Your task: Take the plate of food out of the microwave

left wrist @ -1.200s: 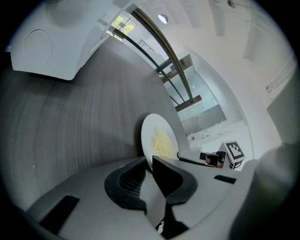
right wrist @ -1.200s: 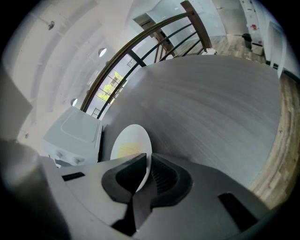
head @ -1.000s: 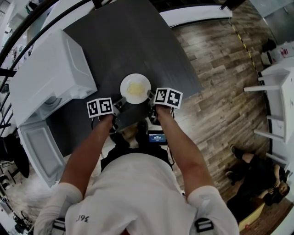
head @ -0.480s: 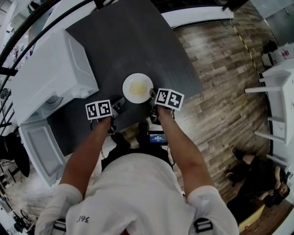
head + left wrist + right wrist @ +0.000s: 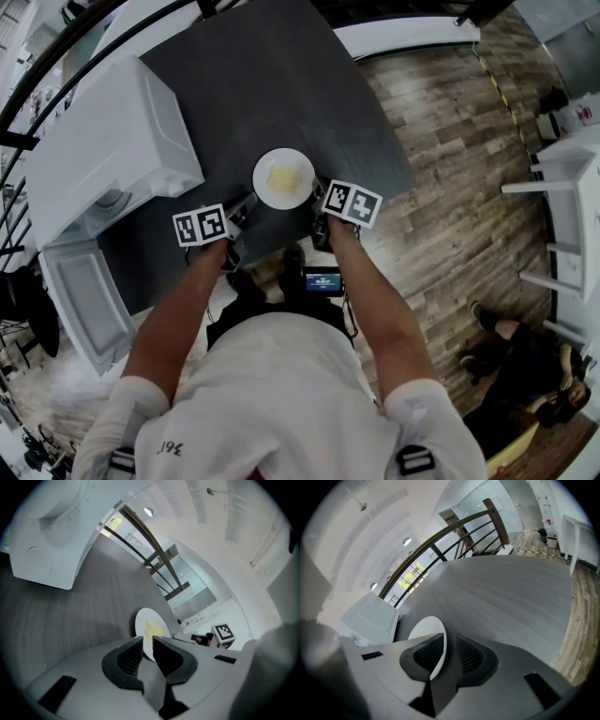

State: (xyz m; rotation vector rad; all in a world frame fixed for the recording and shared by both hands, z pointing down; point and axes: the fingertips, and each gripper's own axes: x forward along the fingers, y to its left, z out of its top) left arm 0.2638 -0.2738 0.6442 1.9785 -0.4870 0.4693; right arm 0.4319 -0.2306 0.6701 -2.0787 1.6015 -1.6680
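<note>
so the plate [image 5: 284, 178] is out of the microwave [image 5: 112, 150] at this point. It's over the dark surface [image 5: 253, 84], just to the right of the microwave and close to the near edge where the person stands. White plate, some pale yellow food [image 5: 281, 177] in the middle of it. Can't really tell if it's sitting on the surface or hanging just above it, though there's a shadow beside it in the left gripper view

The left gripper [image 5: 147, 641] has the plate's near-left rim. Its jaws are pinched in close with the white edge filling the gap between them, so that's a grip. The right gripper [image 5: 450, 639] is on the opposite side, the near-right rim, and the edge runs down between its jaws the same way. It looks clamped too, with the plate lying against the left one. From the left gripper's camera you can see the other gripper's marker cube [image 5: 223, 633] just past the plate

The microwave is white and its door [image 5: 80, 300] is hanging open toward the person. There's a wooden floor [image 5: 450, 187] off to the right of the surface
</note>
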